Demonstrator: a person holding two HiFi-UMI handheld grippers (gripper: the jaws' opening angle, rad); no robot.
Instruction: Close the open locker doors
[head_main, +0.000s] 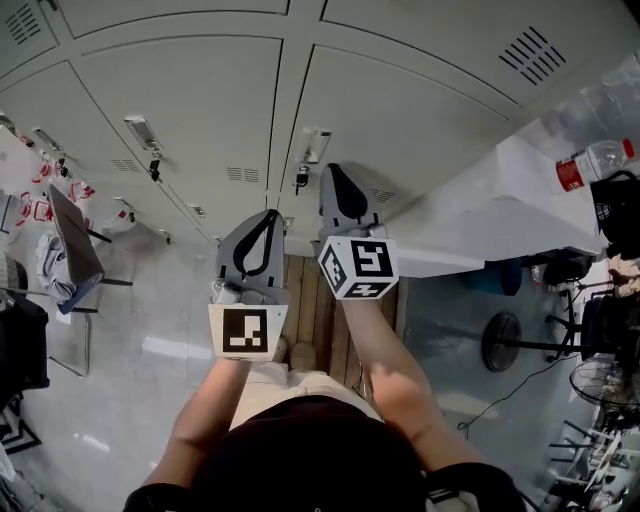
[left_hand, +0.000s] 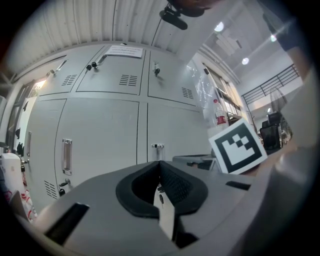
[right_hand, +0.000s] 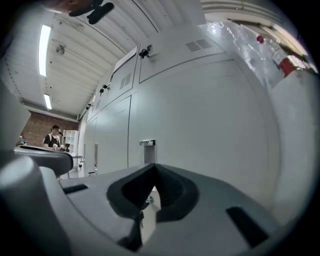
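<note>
A wall of grey lockers (head_main: 200, 100) fills the head view, and every door I can see lies flush and closed. Metal handles (head_main: 141, 130) (head_main: 315, 143) stick out from the doors. My left gripper (head_main: 268, 216) and right gripper (head_main: 333, 171) are held side by side just short of the doors, touching nothing. The left gripper (left_hand: 160, 163) is shut and empty, aimed at a closed door with a small handle (left_hand: 157, 146). In the right gripper view the right gripper (right_hand: 152, 165) is also shut and empty, facing a closed door with a handle (right_hand: 147, 143).
A white counter (head_main: 500, 215) juts out at the right, with a red-labelled bottle (head_main: 592, 164) on it. A chair (head_main: 72, 240) stands at the left and a fan (head_main: 500, 342) on the floor at the right. A person (right_hand: 52, 136) stands far off.
</note>
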